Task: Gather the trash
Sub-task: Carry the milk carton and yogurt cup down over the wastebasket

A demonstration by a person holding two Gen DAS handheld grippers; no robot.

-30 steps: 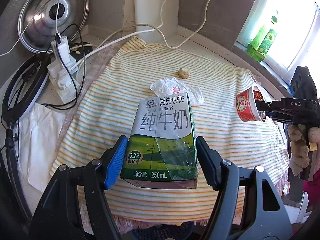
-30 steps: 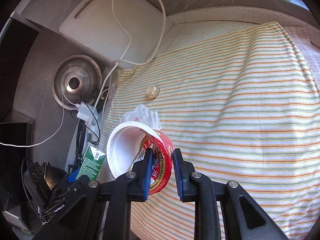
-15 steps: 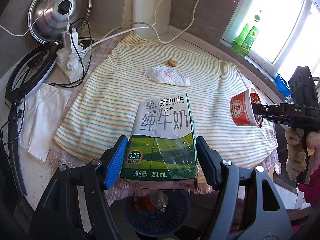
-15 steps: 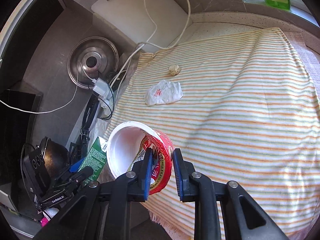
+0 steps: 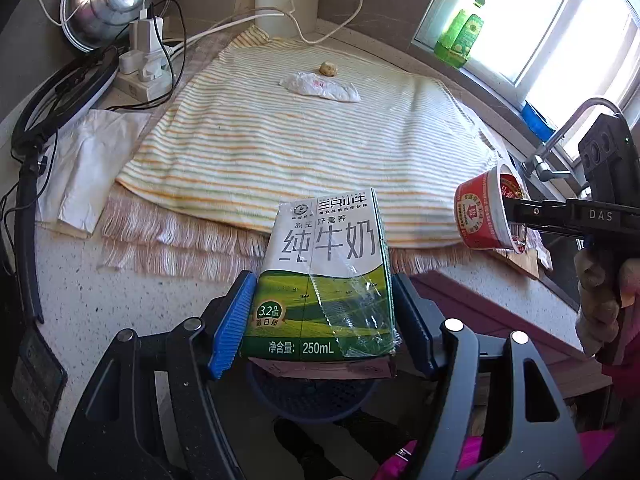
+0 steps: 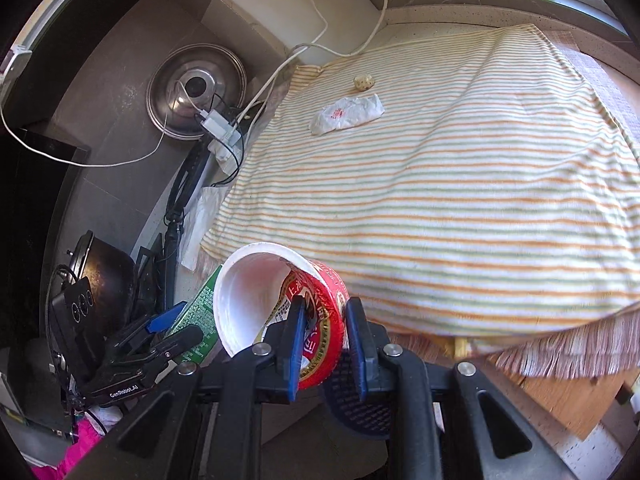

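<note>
Two items in hand: I carry a milk carton (image 5: 320, 276) in my left gripper (image 5: 320, 320) and a red cup (image 6: 280, 300) in my right gripper (image 6: 326, 344); both hang off the counter edge, above a dark mesh bin (image 5: 312, 396) on the floor.
Left gripper state: jaws spread wide and pinching the carton by its two long sides, near the base; blue pads flat on the card.
Right gripper state: jaws nearly together, clamping one side of the cup's wall at the rim, one finger inside and one outside; the cup lies tilted, mouth toward my left gripper.
Bin position: directly under the carton in the left view; in the right view it sits below and just beside the cup, partly hidden by my fingers.
Risk, carton: I judge the loose clear film on its face could catch on a pad at release, so the carton swings and lands outside the bin.
Risk, cup: gripped on a single thin wall, it may pivot or crumple; released from here it could strike the rim and roll away.
Risk, collision: the two grippers stand near one another over a small opening; simultaneous release invites contact.
Remaining trash: a crumpled wrapper (image 5: 320, 86) and a small lump (image 5: 328, 68) lie on the striped cloth (image 5: 280, 148), well apart from both grippers.
</note>
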